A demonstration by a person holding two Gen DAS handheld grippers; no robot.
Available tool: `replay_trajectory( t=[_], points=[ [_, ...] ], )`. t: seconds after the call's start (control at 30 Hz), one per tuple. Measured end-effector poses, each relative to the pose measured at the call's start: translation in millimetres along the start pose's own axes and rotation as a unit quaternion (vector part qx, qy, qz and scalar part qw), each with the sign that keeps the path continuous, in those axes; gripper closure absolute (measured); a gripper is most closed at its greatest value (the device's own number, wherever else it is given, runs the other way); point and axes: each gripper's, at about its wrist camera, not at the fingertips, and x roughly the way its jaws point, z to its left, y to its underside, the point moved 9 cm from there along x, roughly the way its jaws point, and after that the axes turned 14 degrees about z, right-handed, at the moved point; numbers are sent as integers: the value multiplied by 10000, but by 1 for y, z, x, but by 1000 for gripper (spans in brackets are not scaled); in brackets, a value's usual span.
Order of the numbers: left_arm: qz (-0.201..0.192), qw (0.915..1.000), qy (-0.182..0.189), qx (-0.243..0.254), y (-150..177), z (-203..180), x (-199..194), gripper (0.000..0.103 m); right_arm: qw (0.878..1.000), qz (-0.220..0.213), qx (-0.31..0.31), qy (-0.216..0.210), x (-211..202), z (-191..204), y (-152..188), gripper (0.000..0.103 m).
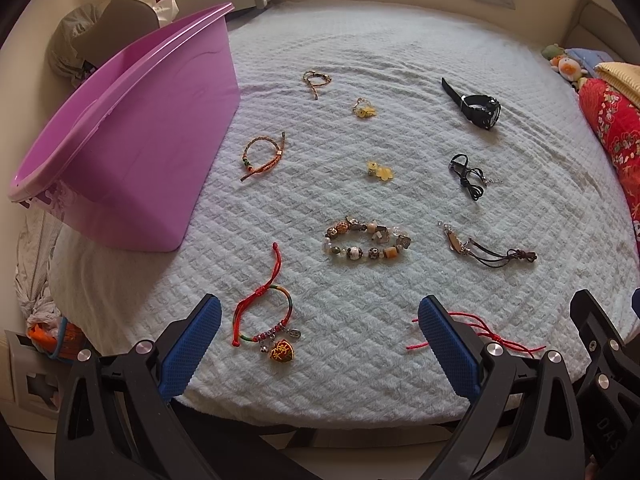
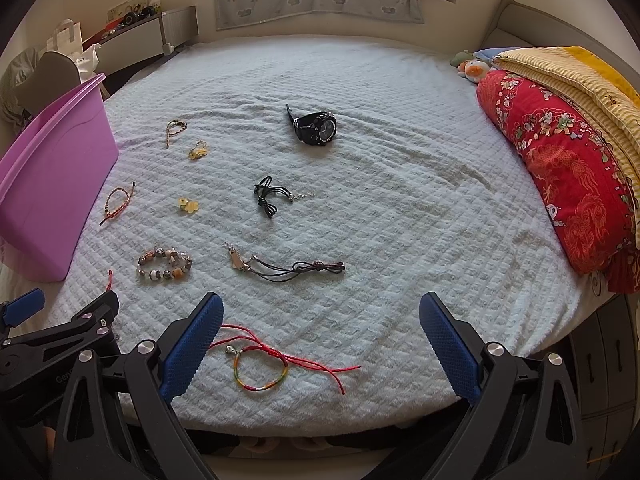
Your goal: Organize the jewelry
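Pale quilted bedding (image 1: 400,40) covered a bed, with a red pillow (image 2: 560,168) along its right side and a purple tub (image 1: 132,140) standing on its left edge. Jewelry lay scattered over the bedding, each piece apart from the others: a black watch (image 1: 480,108) farthest back on the right, a black cord (image 1: 468,176) nearer, then a brown leather bracelet (image 1: 484,246). In the middle lay two small yellow charms (image 1: 365,109) (image 1: 379,171) and a beaded bracelet (image 1: 366,242); toward the tub lay two woven bracelets (image 1: 316,79) (image 1: 262,156). The left gripper (image 1: 320,344) hovered wide open and empty at the near edge, a red bracelet with a heart charm (image 1: 272,328) lying between its fingers, nearer the left one. The right gripper (image 2: 322,344) was likewise spread wide, holding nothing, and a red-and-rainbow string bracelet (image 2: 264,368) lay between its fingers, its cord running up to the left pad (image 2: 192,352).
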Motion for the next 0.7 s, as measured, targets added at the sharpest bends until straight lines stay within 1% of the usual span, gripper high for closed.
replay_trajectory(
  t=[0.47, 0.63, 0.7],
  points=[
    [1, 10000, 1, -3, 0, 0, 0, 6, 10000, 12, 7, -9, 0, 0, 0, 9],
    [17, 10000, 6, -23, 0, 2, 0, 6, 10000, 51, 48, -51, 1, -2, 1, 9],
    [49, 10000, 56, -41, 1, 4, 1, 6, 9998, 104, 52, -142, 3, -3, 2, 9]
  ],
)
